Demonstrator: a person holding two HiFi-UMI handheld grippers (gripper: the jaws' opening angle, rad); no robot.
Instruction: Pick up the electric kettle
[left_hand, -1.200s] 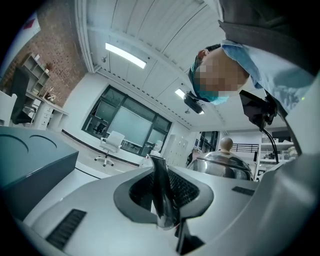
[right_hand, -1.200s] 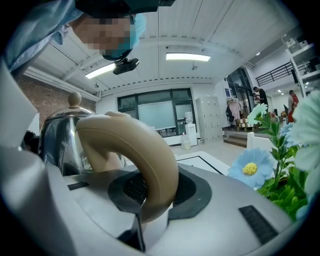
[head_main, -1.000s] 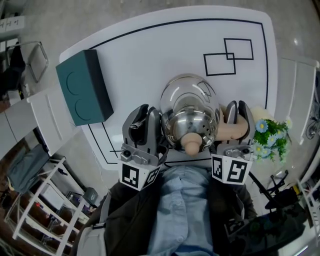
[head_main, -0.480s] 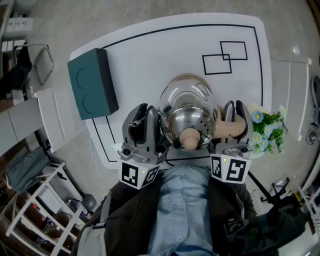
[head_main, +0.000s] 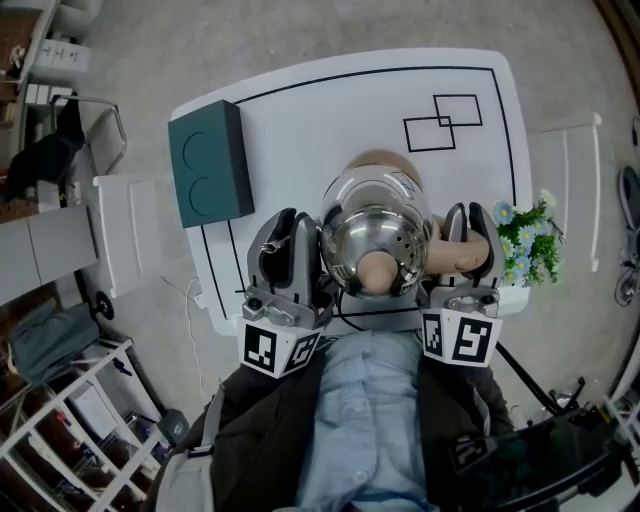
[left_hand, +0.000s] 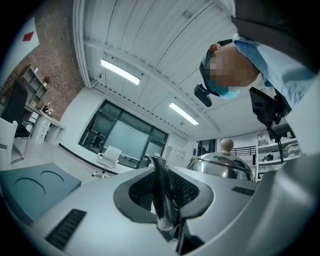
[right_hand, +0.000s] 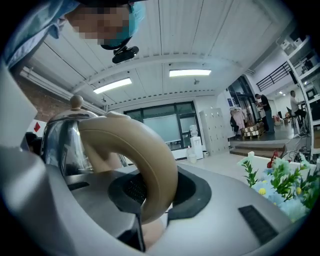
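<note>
Gripping from both sides: left claw (head_main: 293, 228) and right claw (head_main: 466, 222) sit side by side in front of the person's chest. Both point away from the body at roughly level pitch. Their marker cubes (head_main: 275, 350) are nearest the shirt.

Left claw: jaws nearly together, clamped on the narrow steel spout (left_hand: 160, 192), which stands upright between the pads.

Right claw: jaws clamped on the beige handle (right_hand: 150, 160). The handle's curve loops up out of the gap toward the kettle body.

Kettle (head_main: 375, 232) sits directly between the two claws and touches both. Spout is on the person's left, handle on the right. It's over the near edge of the white surface (head_main: 330, 110). Steel lid (head_main: 378, 240) faces up with the beige knob (head_main: 377, 270) on the near side. I can't tell from these views whether its bottom is clear of the surface. A tan rounded edge (head_main: 385, 160) shows just beyond the kettle, and I can't tell what it is.

Counts:
- 1 kettle
- 2 claws, both loaded
- 1 teal box (head_main: 210, 165) with two circles on top, at the left of the surface, well apart from the kettle
- 1 bunch of flowers (head_main: 522, 240) at the right edge of the surface, near the right claw
- 2 overlapping rectangles (head_main: 443, 120) drawn at the far right of the surface
</note>
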